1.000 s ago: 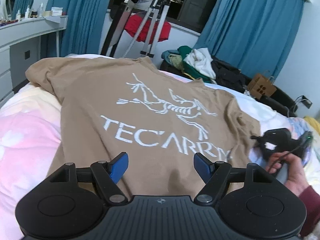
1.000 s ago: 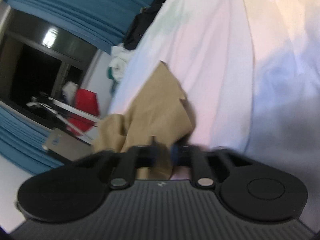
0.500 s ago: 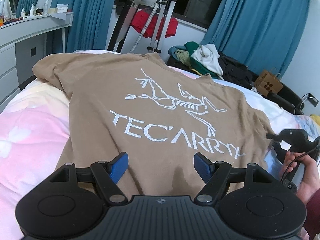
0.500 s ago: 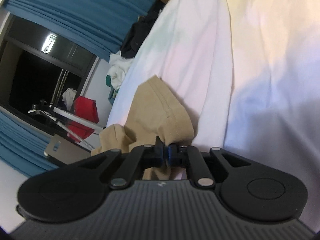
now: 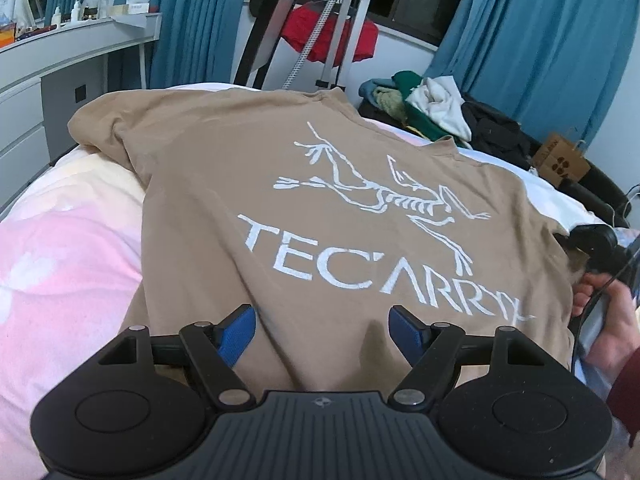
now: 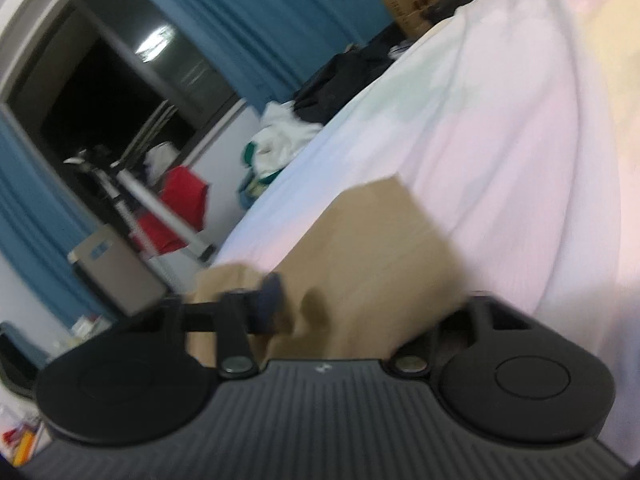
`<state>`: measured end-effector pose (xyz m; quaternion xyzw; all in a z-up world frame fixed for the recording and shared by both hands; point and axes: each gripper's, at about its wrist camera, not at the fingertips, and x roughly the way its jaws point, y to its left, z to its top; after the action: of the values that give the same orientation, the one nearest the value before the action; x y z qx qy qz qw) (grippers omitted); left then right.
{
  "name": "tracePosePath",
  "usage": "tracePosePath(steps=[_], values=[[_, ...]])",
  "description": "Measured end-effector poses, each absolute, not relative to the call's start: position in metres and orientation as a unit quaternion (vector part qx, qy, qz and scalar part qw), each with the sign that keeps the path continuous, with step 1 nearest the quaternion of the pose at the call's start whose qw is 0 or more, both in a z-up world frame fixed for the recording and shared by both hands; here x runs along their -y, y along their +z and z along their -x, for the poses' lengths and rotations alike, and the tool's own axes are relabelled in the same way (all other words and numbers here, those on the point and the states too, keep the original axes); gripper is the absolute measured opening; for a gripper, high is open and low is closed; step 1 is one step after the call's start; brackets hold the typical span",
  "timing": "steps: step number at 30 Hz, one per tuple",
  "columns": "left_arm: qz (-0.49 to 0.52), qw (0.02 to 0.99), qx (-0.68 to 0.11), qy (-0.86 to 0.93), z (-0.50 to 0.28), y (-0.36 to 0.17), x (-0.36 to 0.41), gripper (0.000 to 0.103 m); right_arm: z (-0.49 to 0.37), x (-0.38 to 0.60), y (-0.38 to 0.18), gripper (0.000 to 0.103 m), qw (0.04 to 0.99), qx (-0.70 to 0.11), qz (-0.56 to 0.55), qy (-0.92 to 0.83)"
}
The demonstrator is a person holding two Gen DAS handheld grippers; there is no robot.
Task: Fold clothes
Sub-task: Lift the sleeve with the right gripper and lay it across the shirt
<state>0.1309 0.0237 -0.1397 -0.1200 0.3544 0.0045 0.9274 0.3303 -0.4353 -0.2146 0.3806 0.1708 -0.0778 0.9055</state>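
Observation:
A tan T-shirt (image 5: 304,216) with a white skeleton print and lettering lies spread flat on the pastel bedspread (image 5: 68,240). My left gripper (image 5: 322,330) is open and empty, hovering over the shirt's near hem. My right gripper (image 5: 596,252) shows at the shirt's right sleeve in the left wrist view. In the blurred right wrist view my right gripper (image 6: 360,308) is open, its left blue pad (image 6: 270,298) visible, with the tan sleeve (image 6: 380,248) lying between the jaws; the right finger is hidden behind the cloth.
A grey desk with drawers (image 5: 48,80) stands at the left. A metal rack with a red cloth (image 5: 328,36) stands by the window. A pile of clothes (image 5: 432,108) and a cardboard box (image 5: 560,162) sit past the bed's far right.
My right gripper was shut on the sleeve and has now opened, letting it go. My left gripper has moved closer over the shirt, staying open.

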Motion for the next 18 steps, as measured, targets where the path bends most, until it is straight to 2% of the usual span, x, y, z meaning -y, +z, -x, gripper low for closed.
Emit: tracePosePath(steps=[5, 8, 14, 18], values=[[0.107, 0.931, -0.348, 0.012, -0.127, -0.131, -0.027, 0.075, -0.328, 0.434, -0.174, 0.005, 0.945, -0.15, -0.256, -0.137], [0.084, 0.936, -0.342, 0.024, -0.122, -0.123, -0.029, 0.075, -0.326, 0.405, -0.14, 0.005, 0.969, -0.136, -0.129, -0.159], [0.082, 0.939, -0.332, 0.03, -0.115, -0.107, -0.041, 0.075, -0.327, 0.308, -0.088, 0.005, 0.979, -0.096, 0.056, -0.172], [0.099, 0.941, -0.322, 0.036, -0.112, -0.098, -0.054, 0.075, -0.34, 0.222, -0.092, 0.005, 0.978, -0.113, 0.13, -0.116]])
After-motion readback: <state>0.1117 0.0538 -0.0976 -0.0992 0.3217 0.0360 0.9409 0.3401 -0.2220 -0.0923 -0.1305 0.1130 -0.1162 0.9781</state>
